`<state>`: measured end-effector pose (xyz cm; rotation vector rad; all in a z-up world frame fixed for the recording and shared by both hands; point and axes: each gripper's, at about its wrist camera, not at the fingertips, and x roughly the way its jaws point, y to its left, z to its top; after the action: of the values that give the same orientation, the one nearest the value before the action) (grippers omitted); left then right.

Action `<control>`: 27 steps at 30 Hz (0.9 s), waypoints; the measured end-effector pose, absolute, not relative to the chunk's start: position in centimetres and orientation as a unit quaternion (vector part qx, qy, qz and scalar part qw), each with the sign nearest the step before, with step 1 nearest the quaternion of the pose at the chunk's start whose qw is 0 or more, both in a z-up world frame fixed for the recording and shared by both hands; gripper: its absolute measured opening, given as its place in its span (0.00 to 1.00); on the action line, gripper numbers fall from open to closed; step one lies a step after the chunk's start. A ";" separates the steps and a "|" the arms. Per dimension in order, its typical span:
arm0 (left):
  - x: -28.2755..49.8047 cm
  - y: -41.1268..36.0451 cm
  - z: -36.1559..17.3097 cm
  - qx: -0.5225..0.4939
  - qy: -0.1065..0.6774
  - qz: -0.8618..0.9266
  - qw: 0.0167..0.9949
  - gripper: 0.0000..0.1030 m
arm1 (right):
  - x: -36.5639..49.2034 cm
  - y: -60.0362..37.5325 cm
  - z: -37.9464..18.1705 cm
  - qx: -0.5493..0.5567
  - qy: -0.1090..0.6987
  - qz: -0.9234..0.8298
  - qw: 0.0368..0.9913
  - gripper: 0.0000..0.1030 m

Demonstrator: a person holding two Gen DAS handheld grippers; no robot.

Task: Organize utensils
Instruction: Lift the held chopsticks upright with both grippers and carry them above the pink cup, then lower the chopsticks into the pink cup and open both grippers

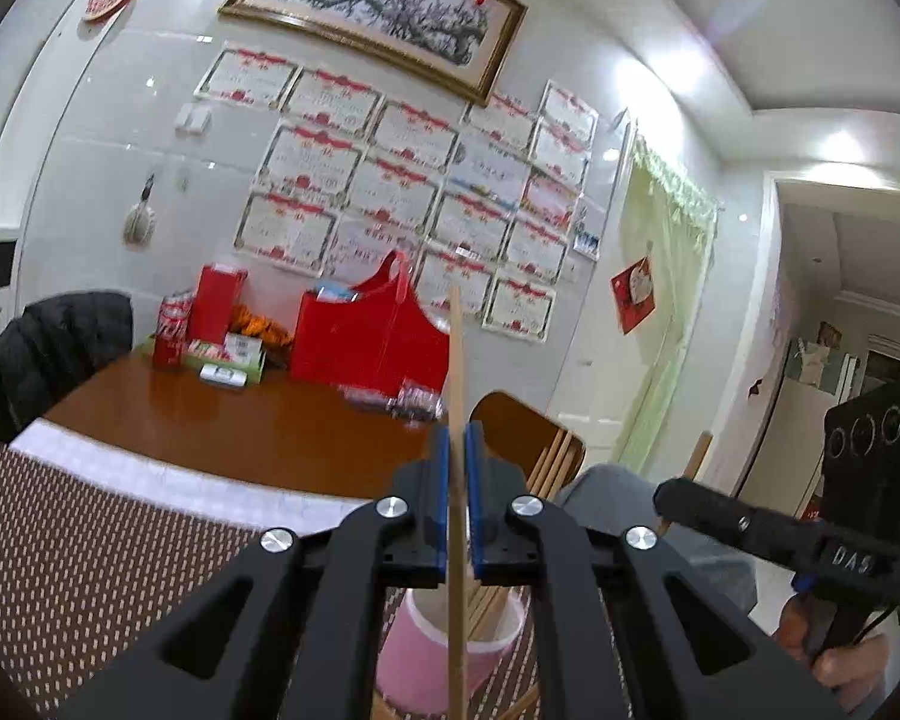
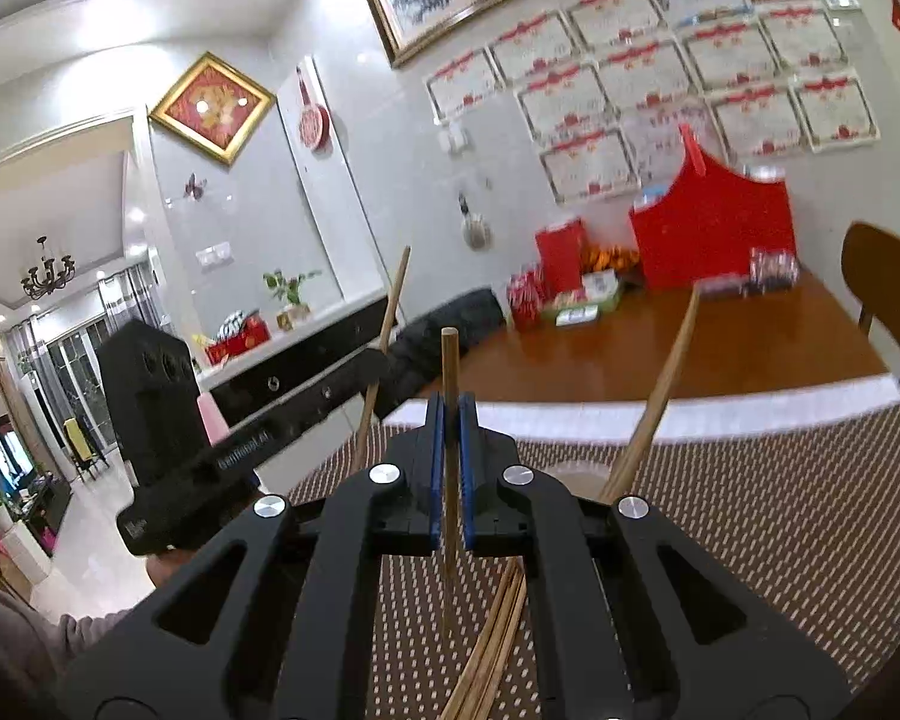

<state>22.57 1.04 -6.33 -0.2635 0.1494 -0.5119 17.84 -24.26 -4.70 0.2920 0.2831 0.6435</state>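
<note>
In the left wrist view my left gripper (image 1: 456, 438) is shut on a wooden chopstick (image 1: 455, 360) that stands upright between the blue pads. Below it is a pink cup (image 1: 426, 654) with several chopsticks standing in it. My right gripper (image 1: 672, 495) reaches in from the right. In the right wrist view my right gripper (image 2: 449, 408) is shut on another upright chopstick (image 2: 448, 360). Several loose chopsticks (image 2: 498, 624) lie on the dotted brown mat (image 2: 750, 510) beneath it. One chopstick (image 2: 660, 390) leans up to its right. The left gripper (image 2: 381, 363) is at the left with its chopstick (image 2: 393, 306).
At the back of the brown table (image 1: 240, 420) stand a red gift box (image 1: 366, 336), a red can (image 1: 168, 330) and small packets. A dark jacket (image 1: 48, 348) hangs on a chair at the left. A wooden chair (image 1: 528, 432) stands at the right.
</note>
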 end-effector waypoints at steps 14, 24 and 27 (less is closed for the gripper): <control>28.5 -4.1 -2.4 -0.130 0.025 -0.285 0.949 0.05 | 21.2 -29.0 1.4 0.164 0.063 0.275 0.945 0.04; 32.7 -6.4 -6.3 -0.126 0.064 -0.273 0.952 0.05 | 25.1 -29.4 -0.7 0.143 0.110 0.260 0.949 0.04; 33.0 -6.6 -7.4 -0.114 0.077 -0.262 0.955 0.05 | 25.9 -28.8 -1.3 0.130 0.134 0.259 0.948 0.04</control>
<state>33.02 -6.64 -7.36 -0.2307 0.1558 -0.5328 25.86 -28.82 -1.33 0.2639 0.2724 0.5274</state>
